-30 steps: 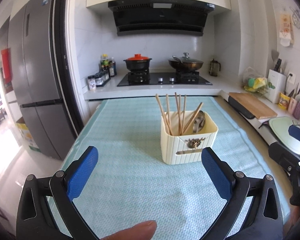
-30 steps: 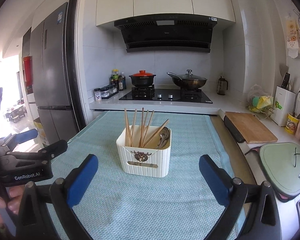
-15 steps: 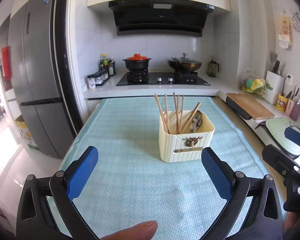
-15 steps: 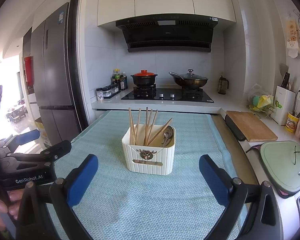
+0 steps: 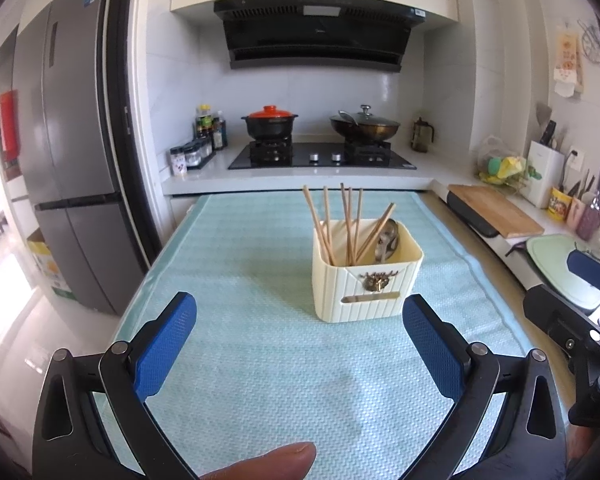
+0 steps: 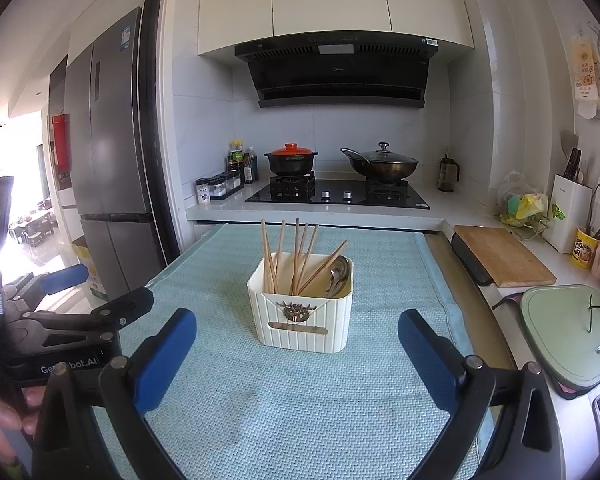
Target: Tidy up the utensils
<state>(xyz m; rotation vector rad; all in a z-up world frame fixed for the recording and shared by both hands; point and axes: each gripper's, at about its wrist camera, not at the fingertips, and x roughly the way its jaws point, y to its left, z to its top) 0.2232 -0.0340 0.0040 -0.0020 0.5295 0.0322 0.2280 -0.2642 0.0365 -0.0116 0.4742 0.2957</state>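
Observation:
A cream ribbed utensil holder [image 5: 366,280] [image 6: 302,314] stands upright on the light teal mat [image 5: 260,352] [image 6: 284,408]. Several wooden chopsticks [image 5: 342,220] [image 6: 296,254] stick up from it and lean against a metal spoon [image 5: 386,238] [image 6: 336,276] inside. My left gripper [image 5: 298,344] is open, its blue pads wide apart, a short way in front of the holder and empty. My right gripper [image 6: 296,356] is open too, empty, with the holder just beyond its fingertips. Each gripper appears at the edge of the other's view.
Behind the mat is a hob with a red-lidded pot [image 6: 292,158] and a wok [image 6: 382,164]. A wooden cutting board [image 6: 500,258] and a green board [image 6: 568,332] lie on the right counter. A fridge [image 5: 68,152] stands left. A fingertip [image 5: 268,460] shows at the bottom.
Both views have drawn slightly back and shifted, so the holder sits a little farther off and more central in the right wrist view. Both grippers stayed open and empty.

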